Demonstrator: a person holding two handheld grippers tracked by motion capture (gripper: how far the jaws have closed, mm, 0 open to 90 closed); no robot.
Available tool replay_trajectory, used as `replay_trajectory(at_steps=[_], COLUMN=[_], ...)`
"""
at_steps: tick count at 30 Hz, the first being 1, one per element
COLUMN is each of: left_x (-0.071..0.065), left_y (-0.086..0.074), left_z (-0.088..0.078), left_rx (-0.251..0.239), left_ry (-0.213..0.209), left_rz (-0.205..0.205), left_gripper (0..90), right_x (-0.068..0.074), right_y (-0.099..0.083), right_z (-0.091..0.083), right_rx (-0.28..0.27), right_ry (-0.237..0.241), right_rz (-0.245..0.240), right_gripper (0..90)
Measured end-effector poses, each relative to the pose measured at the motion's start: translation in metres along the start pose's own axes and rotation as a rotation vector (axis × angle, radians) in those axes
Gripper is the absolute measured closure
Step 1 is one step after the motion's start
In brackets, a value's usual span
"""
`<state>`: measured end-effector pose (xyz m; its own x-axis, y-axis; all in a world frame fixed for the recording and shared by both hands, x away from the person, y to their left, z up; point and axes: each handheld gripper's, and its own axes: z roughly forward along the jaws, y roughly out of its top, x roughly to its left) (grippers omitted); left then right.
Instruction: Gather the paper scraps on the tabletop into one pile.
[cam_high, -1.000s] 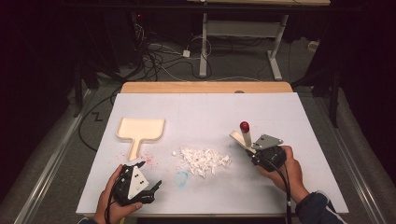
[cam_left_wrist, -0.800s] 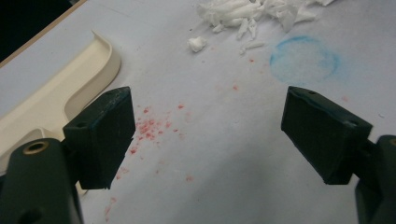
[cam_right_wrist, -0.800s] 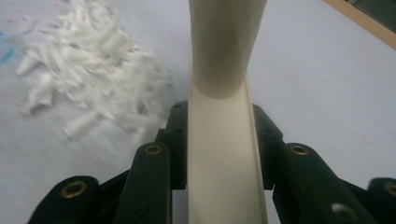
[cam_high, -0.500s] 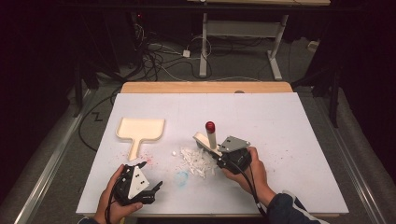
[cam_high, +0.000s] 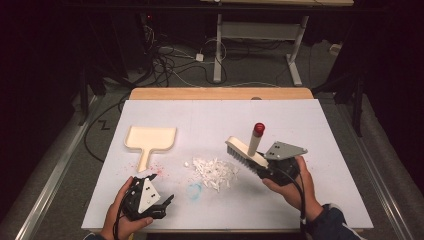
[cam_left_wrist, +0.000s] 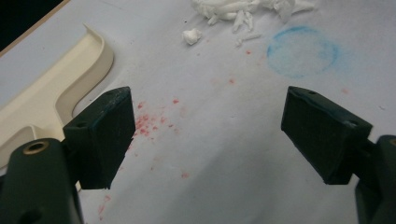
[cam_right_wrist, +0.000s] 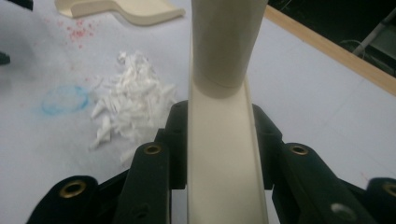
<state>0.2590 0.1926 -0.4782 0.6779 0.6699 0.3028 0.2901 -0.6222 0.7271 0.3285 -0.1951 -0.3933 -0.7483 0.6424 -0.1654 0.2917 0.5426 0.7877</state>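
Risk: the right hand-held gripper (cam_high: 266, 169), clamped on the back of the cream plastic hand brush with red-capped handle (cam_high: 248, 150), holds it lifted just right of the pile of white paper scraps (cam_high: 212, 170), so a fast or shallow stroke could scatter scraps across the white surface (cam_high: 310, 130) instead of toward the cream plastic dustpan (cam_high: 150, 139), well left of the pile w/ nothing steadying it. The left hand-held gripper (cam_high: 155, 196), jaws apart & empty, sits near-left of the pile. Count: 1 brush, 1 dustpan, 1 pile, 2 grippers.
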Motion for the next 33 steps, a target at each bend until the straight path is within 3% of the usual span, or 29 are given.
replay_trajectory(at_steps=[4,8,13,21,25,29,33], left_x=[0.0,0.0,0.0,0.001,0.001,0.001,0.002], left_y=[0.0,0.0,0.001,0.001,0.0,0.0,0.0], left_z=[0.001,0.001,0.0,-0.001,-0.001,-0.001,-0.003], left_rx=[0.003,0.004,0.003,-0.009,-0.011,-0.01,-0.013], left_ry=[-0.001,-0.002,0.0,-0.004,-0.007,-0.005,0.002], left_rz=[0.001,0.003,0.009,-0.002,-0.002,-0.003,-0.005], left_gripper=[16.6,16.6,16.6,16.7,16.6,16.7,16.7], right_x=[-0.006,-0.006,0.003,0.028,0.042,0.038,0.033], right_y=[-0.015,-0.026,-0.034,-0.022,-0.012,-0.008,-0.011], right_z=[-0.011,-0.017,-0.012,0.009,0.012,0.005,-0.008], right_rx=[0.041,0.086,0.148,0.104,0.022,0.0,0.011], right_ry=[0.017,-0.01,0.02,0.107,0.072,0.079,0.089], right_rz=[-0.017,-0.048,-0.075,-0.093,-0.129,-0.114,-0.119], right_gripper=[68.2,68.1,68.1,68.2,68.2,68.2,68.1])
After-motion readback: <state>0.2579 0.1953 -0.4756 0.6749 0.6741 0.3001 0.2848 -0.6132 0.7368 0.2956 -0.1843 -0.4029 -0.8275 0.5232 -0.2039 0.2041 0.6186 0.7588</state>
